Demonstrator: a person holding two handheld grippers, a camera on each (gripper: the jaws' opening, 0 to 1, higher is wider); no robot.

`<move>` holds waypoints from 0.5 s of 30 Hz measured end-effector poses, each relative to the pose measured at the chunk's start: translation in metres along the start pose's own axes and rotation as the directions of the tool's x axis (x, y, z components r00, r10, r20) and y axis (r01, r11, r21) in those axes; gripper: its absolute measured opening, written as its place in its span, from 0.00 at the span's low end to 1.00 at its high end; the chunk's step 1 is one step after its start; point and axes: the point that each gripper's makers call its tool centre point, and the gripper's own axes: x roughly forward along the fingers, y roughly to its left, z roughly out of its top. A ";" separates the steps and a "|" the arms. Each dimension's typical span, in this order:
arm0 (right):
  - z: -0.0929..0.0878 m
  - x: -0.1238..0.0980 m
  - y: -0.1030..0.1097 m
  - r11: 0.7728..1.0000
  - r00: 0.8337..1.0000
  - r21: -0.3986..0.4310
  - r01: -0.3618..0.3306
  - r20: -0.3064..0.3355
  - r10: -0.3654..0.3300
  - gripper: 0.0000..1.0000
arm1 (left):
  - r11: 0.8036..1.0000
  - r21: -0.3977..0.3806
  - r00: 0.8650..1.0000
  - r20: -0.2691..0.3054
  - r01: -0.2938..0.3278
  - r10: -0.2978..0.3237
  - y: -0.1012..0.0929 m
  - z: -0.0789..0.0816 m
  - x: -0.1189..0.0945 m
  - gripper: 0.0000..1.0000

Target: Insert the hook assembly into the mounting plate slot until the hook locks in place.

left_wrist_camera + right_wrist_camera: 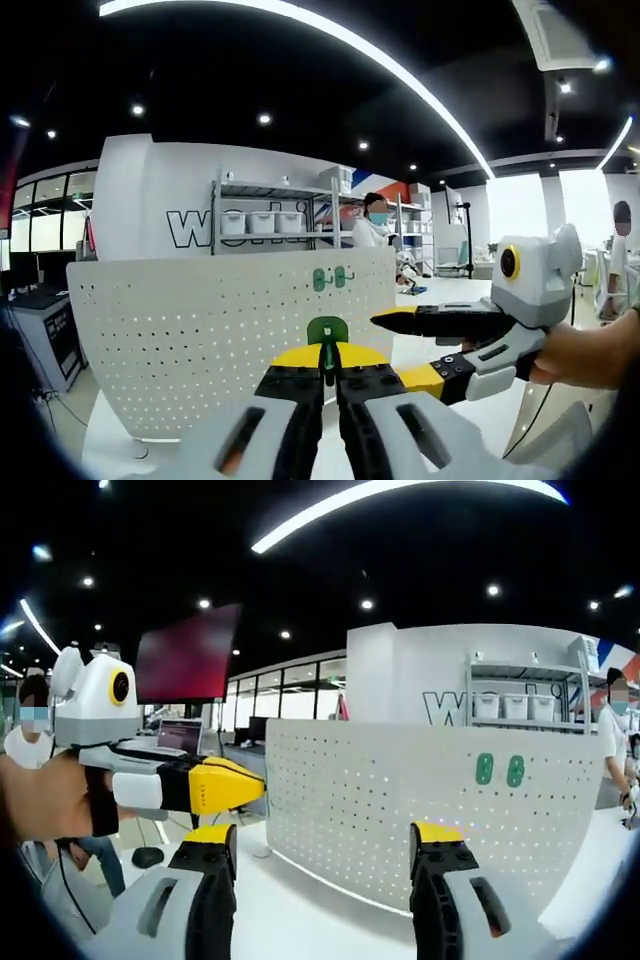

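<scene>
Gripping a green hook between closed jaws, the left claw sits at the lower centre of the left gripper view, before the white pegboard. Two more green hooks hang at the board's upper right. In the right gripper view, the right claw stands wide open, empty, facing the pegboard.
</scene>
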 end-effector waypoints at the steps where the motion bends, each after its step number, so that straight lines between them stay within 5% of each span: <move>1: 0.001 -0.001 -0.001 1.000 1.000 0.002 0.000 0.000 0.000 0.78 | 1.000 0.000 1.000 -0.001 -0.002 0.002 0.000 0.000 0.000 0.03; 15: 0.009 -0.021 -0.017 0.999 0.999 0.000 0.033 0.001 -0.033 0.96 | 1.000 -0.004 1.000 0.002 -0.025 0.025 0.004 0.006 0.008 0.03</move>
